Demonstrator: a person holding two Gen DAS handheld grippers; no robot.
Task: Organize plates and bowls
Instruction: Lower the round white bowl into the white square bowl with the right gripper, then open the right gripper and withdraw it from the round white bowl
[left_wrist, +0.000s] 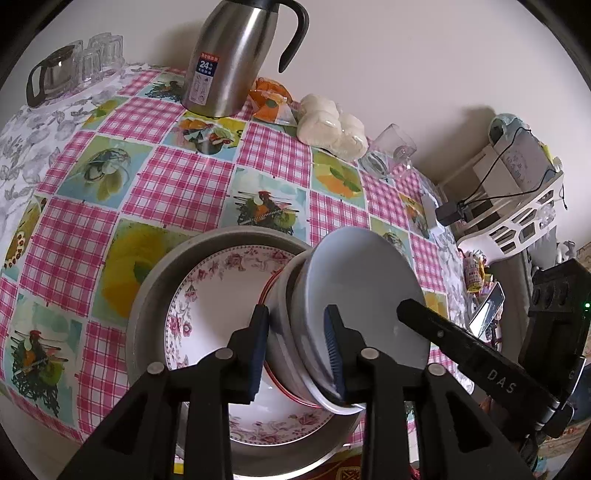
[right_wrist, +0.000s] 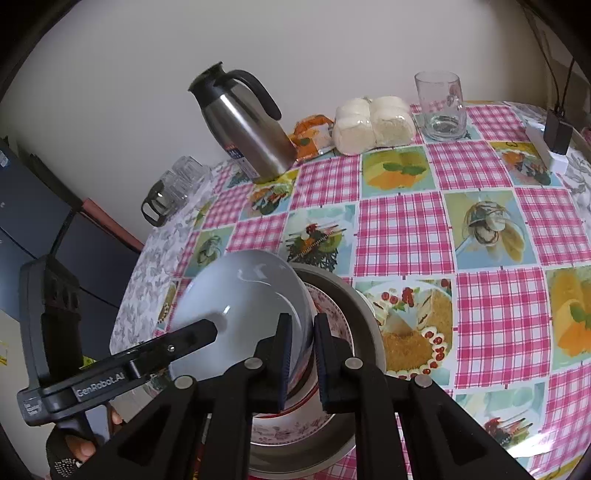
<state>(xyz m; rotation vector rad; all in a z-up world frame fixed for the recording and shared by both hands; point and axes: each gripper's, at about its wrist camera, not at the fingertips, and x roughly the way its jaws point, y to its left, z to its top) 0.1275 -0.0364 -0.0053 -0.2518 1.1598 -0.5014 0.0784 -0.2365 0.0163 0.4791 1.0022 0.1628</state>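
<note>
Left wrist view: left gripper (left_wrist: 297, 349), jaws narrow with 2 tilted bowl walls between them; whether the blue pads press I cannot tell. Those walls belong to a stack of 2 nested bowls tipped on edge: a red-rimmed white bowl (left_wrist: 282, 332) outside, a pale blue-white bowl (left_wrist: 364, 280) inside it. The right gripper (right_wrist: 300, 360) has its jaws closed tight on the pale bowl's rim, 1 finger (left_wrist: 436, 330) lying inside the bowl.

The tilted stack sits in 1 floral plate (left_wrist: 218, 295) with pink flowers, and that plate sits in 1 grey metal basin (left_wrist: 155, 291) at the near edge of the tabletop (left_wrist: 177, 184), which has a pink checked cloth with food pictures. So: basin holds 1 plate, the plate carries 2 bowls.

Right wrist view, farther back: 1 steel thermos jug (right_wrist: 251, 129) with a black handle, upright by the wall. Beside it 1 orange snack packet (right_wrist: 310, 138), then 1 clear bag of white buns (right_wrist: 373, 123); I make out 4 buns. 1 empty glass mug (right_wrist: 441, 107) stands just past the buns. At the far left corner 1 glass coffee pot (right_wrist: 159, 205), black handle, with a cluster of clear tumblers (right_wrist: 186, 171) behind it; count not clear.
</note>
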